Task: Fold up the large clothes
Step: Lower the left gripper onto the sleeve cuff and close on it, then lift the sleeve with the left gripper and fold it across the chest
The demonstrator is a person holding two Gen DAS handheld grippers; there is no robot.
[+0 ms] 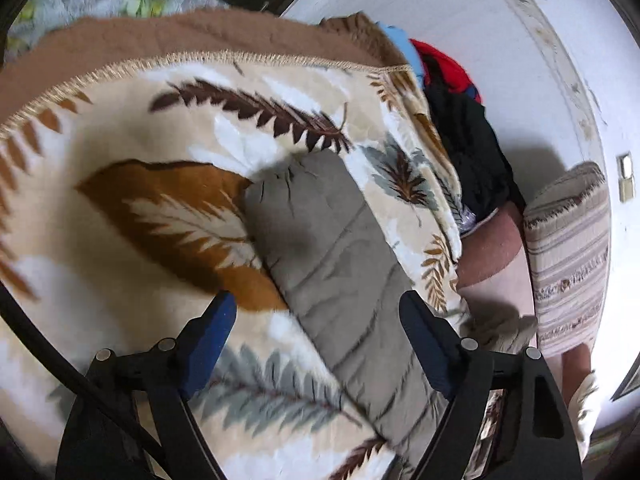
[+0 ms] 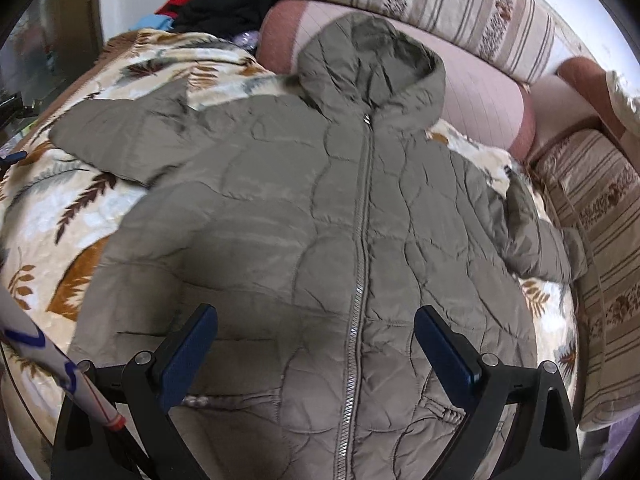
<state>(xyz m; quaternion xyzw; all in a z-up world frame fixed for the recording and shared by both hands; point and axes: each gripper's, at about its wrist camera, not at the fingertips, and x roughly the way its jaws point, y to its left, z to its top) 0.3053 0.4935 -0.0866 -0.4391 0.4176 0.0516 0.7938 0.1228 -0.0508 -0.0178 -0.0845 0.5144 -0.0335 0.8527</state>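
An olive quilted hooded jacket (image 2: 304, 240) lies face up, zipped, on a leaf-print blanket (image 2: 60, 208), hood toward the cushions, both sleeves spread out. My right gripper (image 2: 316, 328) is open and empty, hovering over the jacket's lower front beside the zipper (image 2: 358, 272). In the left wrist view one jacket sleeve (image 1: 332, 264) runs along the blanket (image 1: 120, 208), cuff pointing away. My left gripper (image 1: 318, 312) is open, its fingers (image 1: 216, 332) straddling the sleeve just above it, holding nothing.
A pile of black, red and blue clothes (image 2: 224, 8) lies at the blanket's far end, also in the left wrist view (image 1: 464, 120). Striped sofa cushions (image 2: 440, 0) and a pink bolster (image 2: 480, 92) border the blanket. A white wall (image 1: 460, 20) stands behind.
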